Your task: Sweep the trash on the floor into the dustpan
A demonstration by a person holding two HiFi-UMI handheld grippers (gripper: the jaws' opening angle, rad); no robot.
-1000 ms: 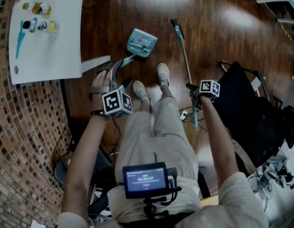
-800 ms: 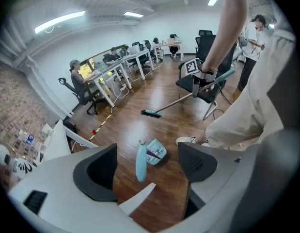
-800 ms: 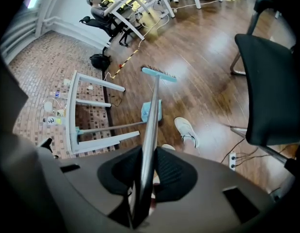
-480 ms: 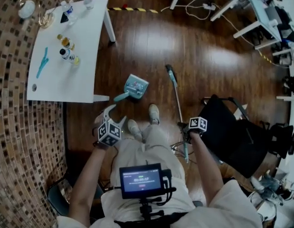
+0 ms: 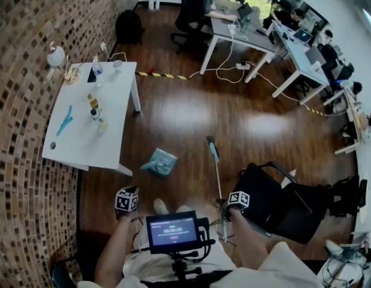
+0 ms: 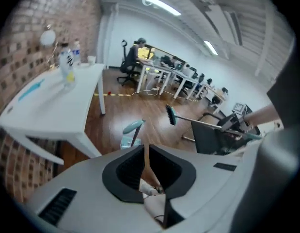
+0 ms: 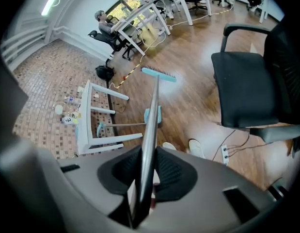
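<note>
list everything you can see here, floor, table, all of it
dustpan: one, teal, on the floor near the table's corner
broom: one, teal head, metal shaft, right of the dustpan
table: one, white, along the brick wall
bottles: a few, clear, on the table
tool: one, teal, on the table
office chair: one, black, at the person's right
backpack: one, black, by the brick wall
screen: one, black, at the person's chest
left gripper: grey, shut, empty
right gripper: grey, shut on the broom's shaft
</note>
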